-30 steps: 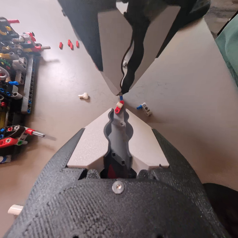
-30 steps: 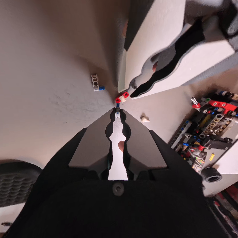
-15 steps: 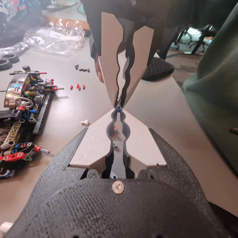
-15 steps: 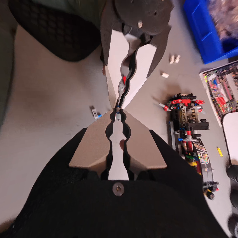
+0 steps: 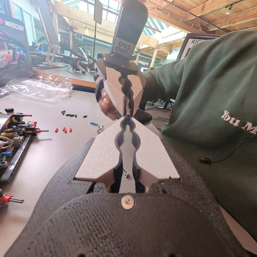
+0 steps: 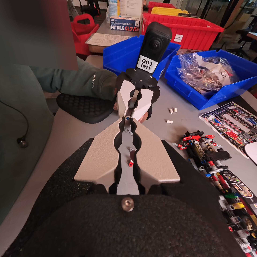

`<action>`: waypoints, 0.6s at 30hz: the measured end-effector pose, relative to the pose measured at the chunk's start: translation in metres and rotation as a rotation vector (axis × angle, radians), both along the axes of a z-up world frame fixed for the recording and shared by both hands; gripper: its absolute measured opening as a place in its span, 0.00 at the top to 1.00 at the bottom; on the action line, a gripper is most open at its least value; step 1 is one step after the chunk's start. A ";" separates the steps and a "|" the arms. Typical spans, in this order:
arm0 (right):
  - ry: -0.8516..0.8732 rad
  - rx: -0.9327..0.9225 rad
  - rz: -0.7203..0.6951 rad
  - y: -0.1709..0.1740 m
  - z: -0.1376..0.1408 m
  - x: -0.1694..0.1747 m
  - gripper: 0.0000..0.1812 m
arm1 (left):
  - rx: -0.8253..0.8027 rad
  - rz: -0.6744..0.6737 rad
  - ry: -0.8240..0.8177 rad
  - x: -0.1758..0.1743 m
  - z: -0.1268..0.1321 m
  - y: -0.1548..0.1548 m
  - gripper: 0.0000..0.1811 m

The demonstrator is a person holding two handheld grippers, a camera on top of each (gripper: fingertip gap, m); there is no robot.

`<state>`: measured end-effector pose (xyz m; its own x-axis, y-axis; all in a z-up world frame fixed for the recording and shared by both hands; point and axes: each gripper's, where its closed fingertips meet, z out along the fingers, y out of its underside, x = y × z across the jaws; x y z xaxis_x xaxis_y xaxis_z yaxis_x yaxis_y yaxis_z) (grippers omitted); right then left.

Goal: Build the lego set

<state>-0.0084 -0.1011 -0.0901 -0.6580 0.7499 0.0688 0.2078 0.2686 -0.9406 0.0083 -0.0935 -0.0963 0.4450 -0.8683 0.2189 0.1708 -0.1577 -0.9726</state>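
Both grippers are raised above the table and meet tip to tip. My left gripper (image 5: pixel 128 119) is shut on a small blue pin (image 5: pixel 128 118). My right gripper (image 6: pixel 127 121) is shut on a pale grey connector (image 6: pixel 127 129) joined to that pin, whose blue cross end (image 6: pixel 127 118) shows at its tips. In the left wrist view the right gripper (image 5: pixel 128 112) comes down from above with the grey part (image 5: pixel 128 110) in its tips. A red-and-white piece (image 6: pixel 130 164) lies on the table below. The part-built car chassis (image 6: pixel 205 153) lies to the right, and it shows at the left in the left wrist view (image 5: pixel 15 136).
Red pins (image 5: pixel 64 129), black pins (image 5: pixel 70 115), blue pins (image 5: pixel 94 123) and a grey connector (image 5: pixel 100 128) lie loose on the table. Blue bins (image 6: pixel 208 83), white sleeves (image 6: pixel 173 110) and a sticker sheet (image 6: pixel 229 125) are at the back right. A person's green sleeve (image 5: pixel 208 97) is close at the right. The grippers are tip to tip, or close to it.
Both grippers rose and tilted from looking down at the table to nearly level. The red-and-white piece left my left gripper and now lies on the table.
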 end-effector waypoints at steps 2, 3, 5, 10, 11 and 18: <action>0.006 -0.003 -0.001 -0.001 0.001 0.000 0.97 | 0.001 -0.006 -0.010 0.000 0.001 -0.001 0.99; 0.005 -0.011 -0.001 -0.001 0.002 0.000 0.97 | 0.000 -0.012 -0.017 0.000 0.002 -0.001 0.99; -0.013 -0.019 0.000 -0.001 0.002 0.000 0.97 | -0.005 -0.013 -0.017 0.000 0.001 -0.001 0.99; -0.194 0.111 -0.079 0.011 -0.027 -0.003 0.97 | -0.074 0.078 0.196 -0.007 -0.032 0.011 0.98; -0.248 0.148 -0.097 0.015 -0.038 -0.002 0.97 | -0.095 0.117 0.290 -0.013 -0.046 0.015 0.95; -0.472 0.268 -0.178 0.030 -0.099 0.003 0.97 | -0.204 0.103 0.598 -0.022 -0.101 0.024 0.85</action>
